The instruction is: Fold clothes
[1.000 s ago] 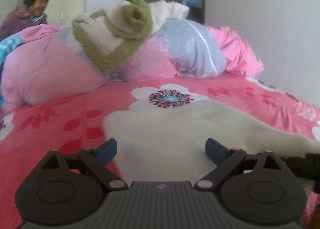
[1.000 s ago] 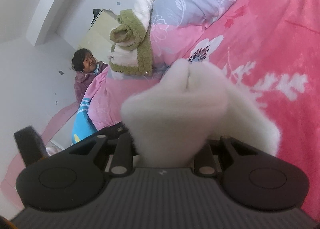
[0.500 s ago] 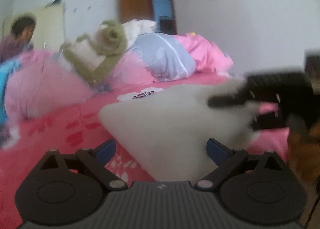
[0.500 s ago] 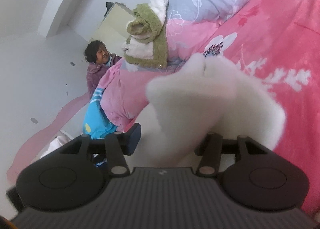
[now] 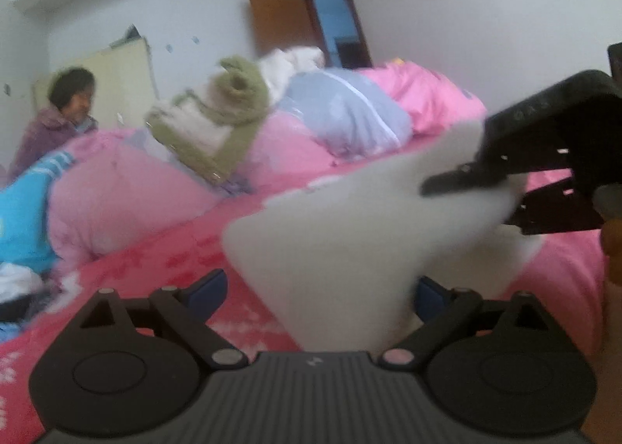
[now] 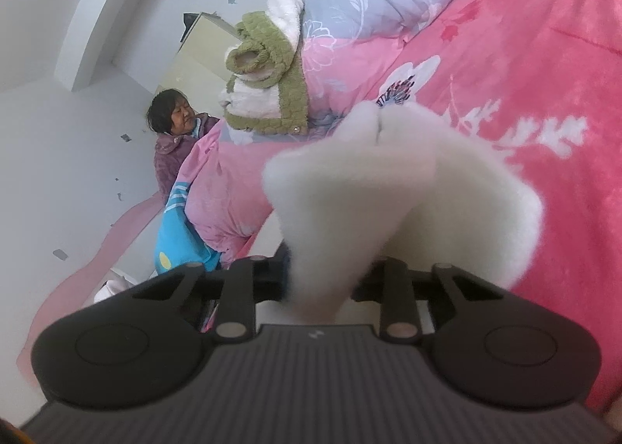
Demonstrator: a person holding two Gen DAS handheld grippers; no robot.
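The pink floral bed (image 6: 544,55) spreads ahead of both tongs, the white fuzzy garment (image 5: 350,249) hangs lifted above it, the right tongs (image 6: 322,281) clamped on its bunched edge, and the left tongs (image 5: 315,288) spread apart with cloth draped between their fingers.

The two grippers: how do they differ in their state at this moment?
The right gripper is shut on the white garment and lifts it off the pink bedspread; the left gripper is open, gripping nothing. The right gripper's fingers are hidden in cloth; the left gripper's blue fingertips show. Both are black and near the same garment.
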